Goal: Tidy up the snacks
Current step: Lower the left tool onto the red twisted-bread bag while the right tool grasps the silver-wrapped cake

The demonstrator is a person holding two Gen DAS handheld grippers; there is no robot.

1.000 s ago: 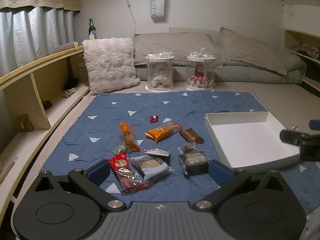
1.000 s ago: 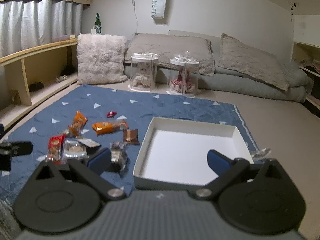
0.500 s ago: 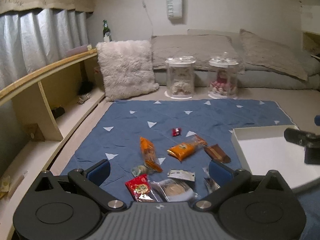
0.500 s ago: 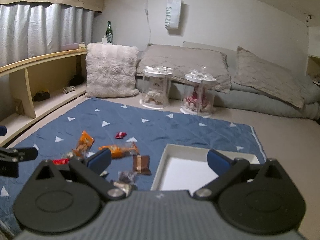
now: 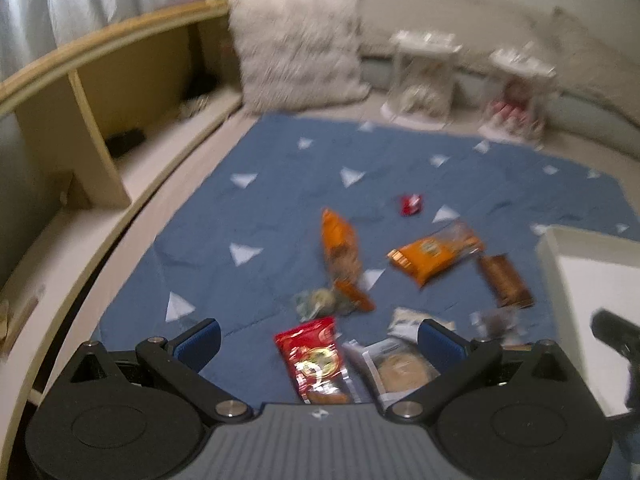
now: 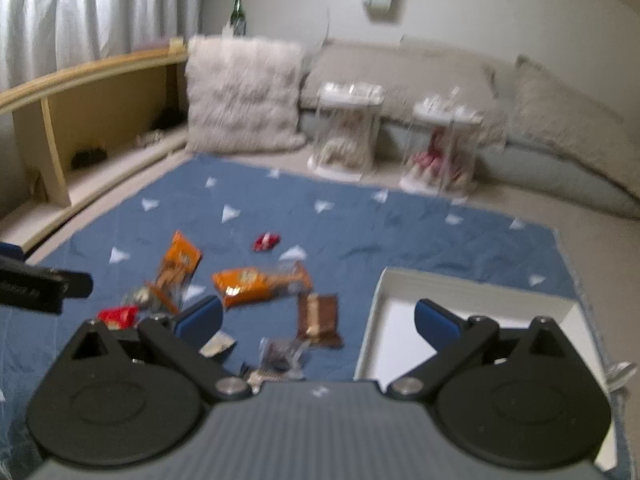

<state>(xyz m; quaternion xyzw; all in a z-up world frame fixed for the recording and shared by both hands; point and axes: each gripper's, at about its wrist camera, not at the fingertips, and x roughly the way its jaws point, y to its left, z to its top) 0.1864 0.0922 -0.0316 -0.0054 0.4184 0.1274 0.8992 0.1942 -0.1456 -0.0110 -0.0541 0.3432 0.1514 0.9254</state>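
- Both wrist cameras tilt down toward the blue mat [image 5: 280, 184] compared with half a second ago; the wall and hanging bag drop out of the left wrist view, and both views are motion-blurred, so the grippers are on the move.
- Left gripper [image 5: 318, 338]: fingers spread wide, nothing between them. It now hangs closer over the near end of the snack pile, with the red packet [image 5: 314, 360] between its fingertips in the view and the clear-wrapped round cookie [image 5: 400, 372] just beside the right fingertip.
- Snacks, left to right on the mat: a tall orange bag [image 5: 340, 248], a small red candy [image 5: 411, 204] farther back, an orange packet [image 5: 434, 254], a brown bar [image 5: 505, 280]. All lie loose on the cloth; none is in the tray.
- White tray [image 5: 548, 264] sits on the mat's right side, empty in its visible part.
- Right gripper [image 6: 318, 318]: fingers spread, holding nothing. It hovers over the gap between the snack pile and the tray's left rim, above the brown bar and a clear-wrapped dark snack [image 6: 282, 356].
- Reading: sorting not yet begun; the downward tilt looks like an approach for a first pick, likely the red packet for the left side. Blur hides exact heights.
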